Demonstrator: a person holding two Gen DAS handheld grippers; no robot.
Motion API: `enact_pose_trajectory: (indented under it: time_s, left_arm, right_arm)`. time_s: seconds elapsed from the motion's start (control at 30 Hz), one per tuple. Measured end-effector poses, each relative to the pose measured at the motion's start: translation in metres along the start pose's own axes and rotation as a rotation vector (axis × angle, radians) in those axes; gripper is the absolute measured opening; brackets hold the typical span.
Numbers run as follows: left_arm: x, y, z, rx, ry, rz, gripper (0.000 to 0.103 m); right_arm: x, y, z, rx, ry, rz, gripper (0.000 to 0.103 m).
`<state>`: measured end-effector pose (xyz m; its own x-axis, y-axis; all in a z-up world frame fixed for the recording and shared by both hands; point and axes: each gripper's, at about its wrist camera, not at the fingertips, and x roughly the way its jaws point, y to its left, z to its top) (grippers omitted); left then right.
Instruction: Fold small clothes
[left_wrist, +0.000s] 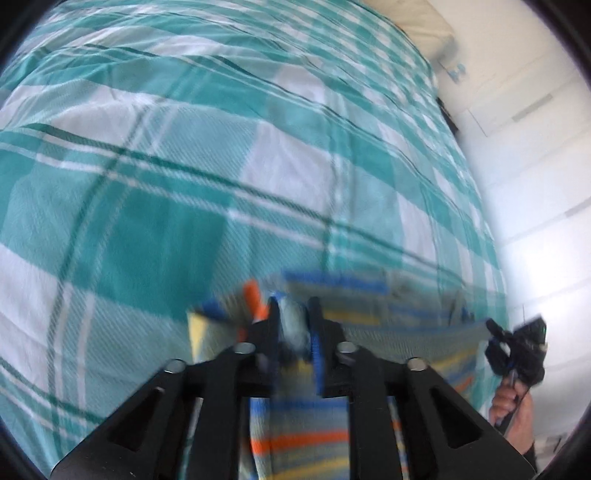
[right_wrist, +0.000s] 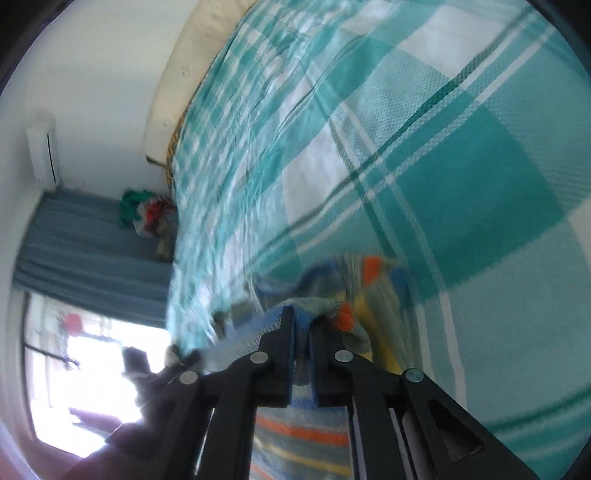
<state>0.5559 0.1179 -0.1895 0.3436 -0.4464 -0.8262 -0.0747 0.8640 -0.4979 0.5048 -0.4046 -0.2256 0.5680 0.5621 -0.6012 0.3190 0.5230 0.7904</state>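
Both claws, left (left_wrist: 293, 325) and right (right_wrist: 302, 325), clamped on striped garment (left_wrist: 373, 321), long axis stretched between them.

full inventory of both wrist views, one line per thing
striped garment: 1, grey with blue, orange and yellow stripes, stretched between the two grippers over the bed
bedspread: 1, teal and white plaid, covers the bed
pillow: 1, cream, at the head of the bed by the wall
curtain: 1, blue, above the window
window: 1, bright, beside the bed
bundle of cloth: 1, green, red and white, at the edge of the bed
wall unit: 1, white, on the wall
left gripper: 1, black, cloth between its fingers
right gripper: 1, black, pinching the garment
hand: 1, holds the right gripper's handle
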Motion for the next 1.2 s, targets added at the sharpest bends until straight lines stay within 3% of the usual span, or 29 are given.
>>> enact_pose_trajectory:
  time_s: [0.07,0.17,0.3,0.4,0.47,0.53,0.6,0.67,0.7,0.8,0.83,0.87,0.9,0.97,1.03,1.07,1.2]
  left_arm:
    - [-0.011,0.007,0.012,-0.055,-0.072,0.011,0.082]
    - [-0.038,0.013,0.019,-0.072,-0.172,0.002,0.083]
    - [-0.059,0.002,-0.002,0.04,-0.215,0.041,0.083]
    - [-0.061,-0.02,-0.043,0.162,-0.172,-0.027,0.083]
    - [-0.051,-0.037,-0.085,0.279,-0.092,-0.059,0.082]
    - [-0.038,-0.046,-0.132,0.406,0.001,-0.017,0.068]
    - [-0.02,-0.035,-0.178,0.478,0.136,0.08,0.022]
    - [-0.029,-0.013,-0.2,0.453,0.136,0.086,0.011]
    - [-0.036,-0.004,-0.202,0.42,0.143,0.081,0.007]
    - [-0.062,0.009,-0.206,0.352,0.105,0.093,0.007]
    - [-0.069,0.009,-0.209,0.342,0.084,0.096,0.009]
    - [-0.074,0.009,-0.214,0.333,0.066,0.109,0.029]
    - [-0.079,0.008,-0.218,0.322,0.044,0.119,0.056]
    - [-0.093,0.007,-0.23,0.299,-0.039,0.134,0.083]
    - [-0.102,0.006,-0.246,0.292,-0.112,0.145,0.085]
    - [-0.103,0.006,-0.251,0.288,-0.129,0.155,0.085]
    - [-0.103,0.009,-0.268,0.288,-0.205,0.229,0.089]
  right_arm:
    - [-0.013,-0.007,0.011,0.052,-0.126,0.043,0.033]
    - [-0.032,-0.003,0.018,0.035,-0.201,0.016,0.034]
    - [-0.045,0.034,0.007,-0.213,-0.178,-0.118,0.034]
    - [-0.036,0.066,-0.022,-0.412,-0.095,-0.182,0.034]
    - [-0.021,0.085,-0.064,-0.584,0.033,-0.213,0.034]
    - [-0.012,0.092,-0.111,-0.74,0.151,-0.255,0.036]
    - [-0.007,0.084,-0.155,-0.87,0.256,-0.335,0.036]
    - [-0.008,0.053,-0.184,-0.911,0.341,-0.487,0.033]
    - [-0.014,0.036,-0.188,-0.888,0.347,-0.509,0.032]
    - [-0.049,0.021,-0.192,-0.821,0.271,-0.54,0.028]
    - [-0.059,0.022,-0.194,-0.804,0.244,-0.545,0.029]
    - [-0.068,0.028,-0.197,-0.799,0.216,-0.533,0.03]
    - [-0.076,0.032,-0.202,-0.798,0.182,-0.519,0.031]
    - [-0.088,0.038,-0.212,-0.797,0.139,-0.499,0.038]
    - [-0.099,0.04,-0.228,-0.779,0.083,-0.491,0.056]
    - [-0.103,0.038,-0.236,-0.766,0.051,-0.486,0.06]
    - [-0.107,0.028,-0.258,-0.716,-0.044,-0.517,0.063]
